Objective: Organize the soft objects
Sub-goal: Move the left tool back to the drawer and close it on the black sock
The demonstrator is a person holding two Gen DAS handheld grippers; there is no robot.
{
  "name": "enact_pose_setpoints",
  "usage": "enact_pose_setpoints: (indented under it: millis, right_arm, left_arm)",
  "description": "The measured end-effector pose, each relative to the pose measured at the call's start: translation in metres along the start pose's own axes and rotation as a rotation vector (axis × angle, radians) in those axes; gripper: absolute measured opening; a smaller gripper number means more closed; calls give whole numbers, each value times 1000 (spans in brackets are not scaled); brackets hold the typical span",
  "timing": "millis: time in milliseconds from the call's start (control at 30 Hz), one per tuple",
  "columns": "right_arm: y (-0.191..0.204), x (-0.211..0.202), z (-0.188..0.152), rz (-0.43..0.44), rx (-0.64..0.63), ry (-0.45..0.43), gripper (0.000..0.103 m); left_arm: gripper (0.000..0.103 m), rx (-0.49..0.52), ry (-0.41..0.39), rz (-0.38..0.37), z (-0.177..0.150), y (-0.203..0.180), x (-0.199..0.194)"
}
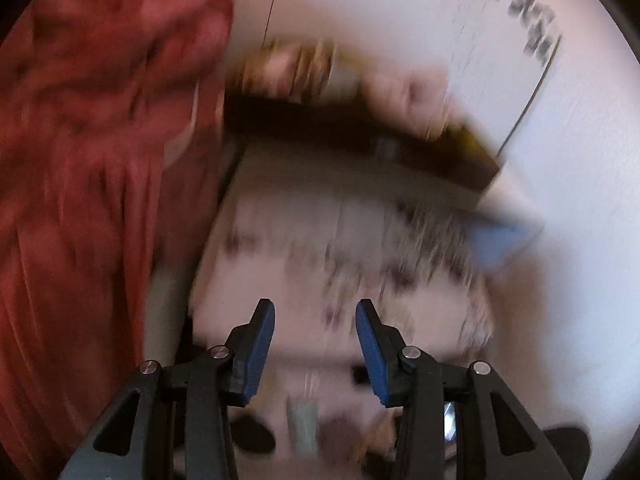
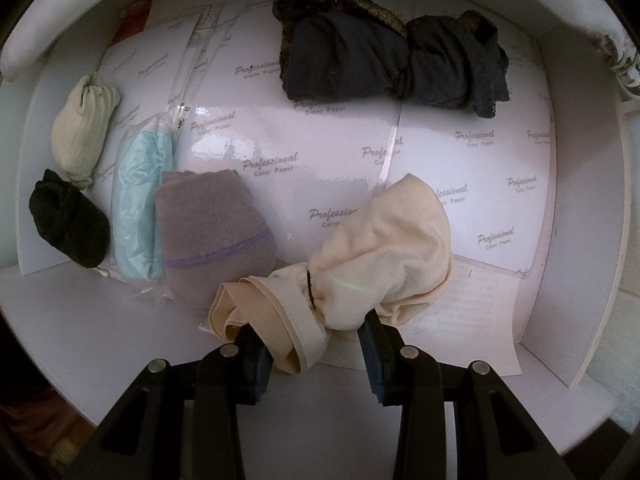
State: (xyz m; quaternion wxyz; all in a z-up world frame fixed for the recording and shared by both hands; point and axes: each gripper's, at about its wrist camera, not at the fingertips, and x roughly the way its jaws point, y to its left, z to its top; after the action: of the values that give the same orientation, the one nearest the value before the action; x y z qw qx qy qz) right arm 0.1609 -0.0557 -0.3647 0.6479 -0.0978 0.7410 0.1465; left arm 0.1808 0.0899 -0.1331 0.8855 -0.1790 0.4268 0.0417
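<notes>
drawer [image 2: 576,240]: white walls | lining paper [image 2: 280,140]: glossy, printed "Professional Color Paper", covers drawer floor | printed sheet [image 2: 480,300]: flat at drawer's front right corner

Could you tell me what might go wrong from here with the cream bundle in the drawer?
The right tongs pinch only the cream bundle by its elastic end, so it may unroll or slip. Set down carelessly, it could crowd the mauve sock. The left view is blurred, and its open tongs risk snagging the red cloth.

I see a soft matt cream cloth bundle [image 2: 384,248] lying on glossy white printed paper lining [image 2: 328,148]; the mauve knitted sock [image 2: 212,232] looks ribbed.
</notes>
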Motion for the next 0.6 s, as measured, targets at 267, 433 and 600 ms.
enact_pose_setpoints:
  millis: [267, 433, 600]
  right_arm:
    - [-2, 0, 0, -4, -1, -6, 38]
    - [-3, 0, 0, -6, -2, -7, 38]
    - [-3, -2, -2, -17, 5, -17, 35]
  left_arm:
    - [41, -43, 314, 189, -87, 25, 107]
    - [42, -12, 464, 190, -109, 28, 139]
    - [44, 93, 610, 230, -136, 16, 164]
